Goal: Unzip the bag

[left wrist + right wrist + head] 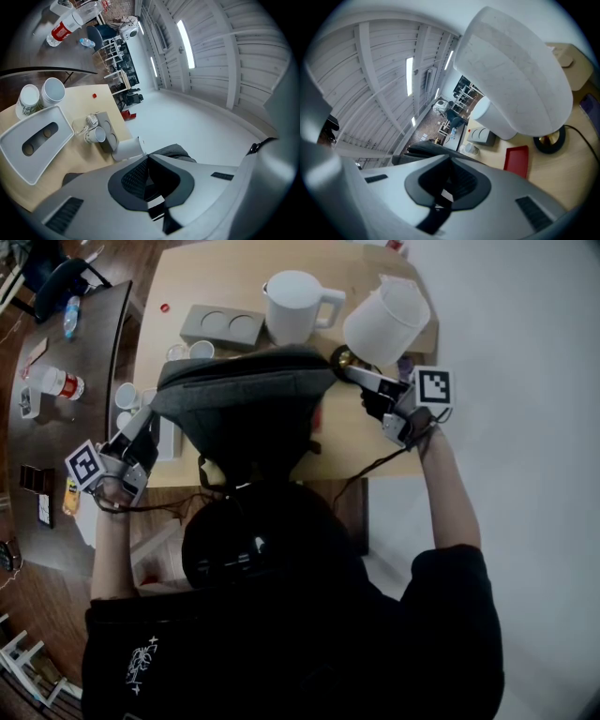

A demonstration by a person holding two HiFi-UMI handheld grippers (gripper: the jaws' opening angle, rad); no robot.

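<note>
A grey bag [246,401] lies on the wooden table [187,282] in front of me, its dark zip line running along the top edge. My left gripper [147,418] is at the bag's left end, shut, and I see nothing between its jaws. In the left gripper view the closed gripper [147,155] points past the bag's grey top [176,151]. My right gripper [345,371] is at the bag's right upper corner, also shut. In the right gripper view the gripper [450,159] shows nothing pinched, with the bag [426,150] just beyond it.
Behind the bag stand a white jug [295,306], a grey two-hole holder [223,326] and a tilted white lamp [386,320] close above my right gripper. White cups [127,395] and a white tray [33,140] sit beside my left gripper. A red card [516,161] lies near the lamp base.
</note>
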